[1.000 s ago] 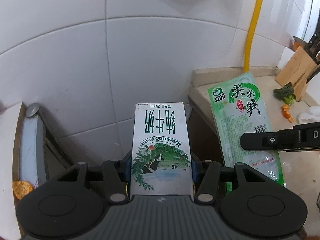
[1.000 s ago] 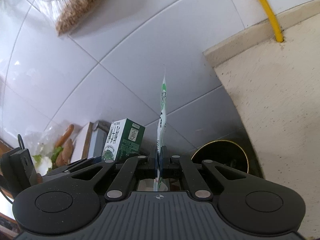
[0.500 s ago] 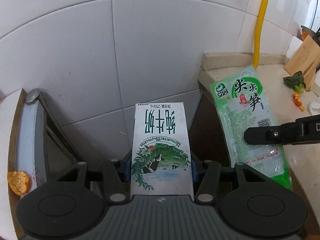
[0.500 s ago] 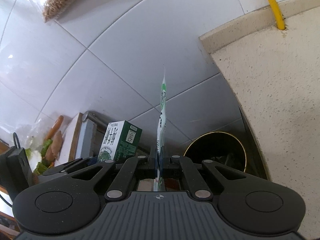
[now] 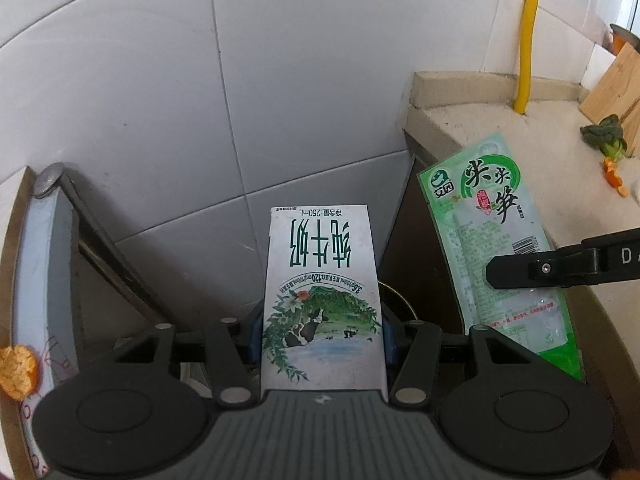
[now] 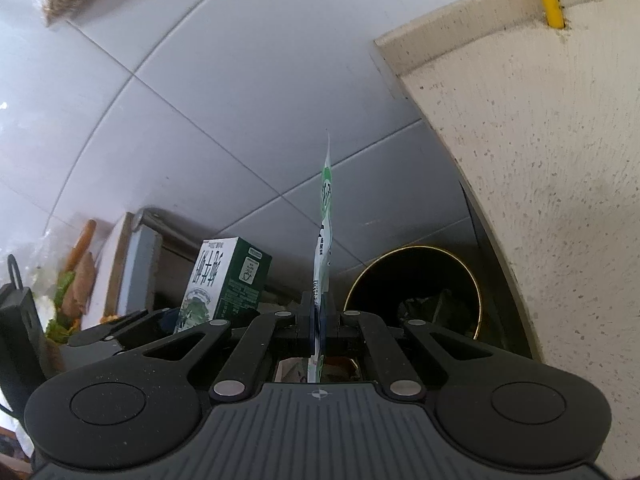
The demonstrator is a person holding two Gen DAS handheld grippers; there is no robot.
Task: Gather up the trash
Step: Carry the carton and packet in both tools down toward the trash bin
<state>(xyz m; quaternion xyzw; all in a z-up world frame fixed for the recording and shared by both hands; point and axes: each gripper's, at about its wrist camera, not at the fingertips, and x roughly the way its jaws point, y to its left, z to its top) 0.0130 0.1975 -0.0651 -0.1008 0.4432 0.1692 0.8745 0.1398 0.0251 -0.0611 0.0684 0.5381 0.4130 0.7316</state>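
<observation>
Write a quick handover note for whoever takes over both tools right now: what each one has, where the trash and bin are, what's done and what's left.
Left tool: shut on the milk carton, printed face toward the camera.
Right tool: shut on the green snack wrapper, seen edge-on.
Bin: black with a gold rim, in the gap between the counter and the tiled wall, below and ahead of both tools; some trash already inside.
Done: both items picked up and carried near the bin.
Left: bring each over the opening and release. Orange peel and vegetable scraps remain on the surfaces.
</observation>
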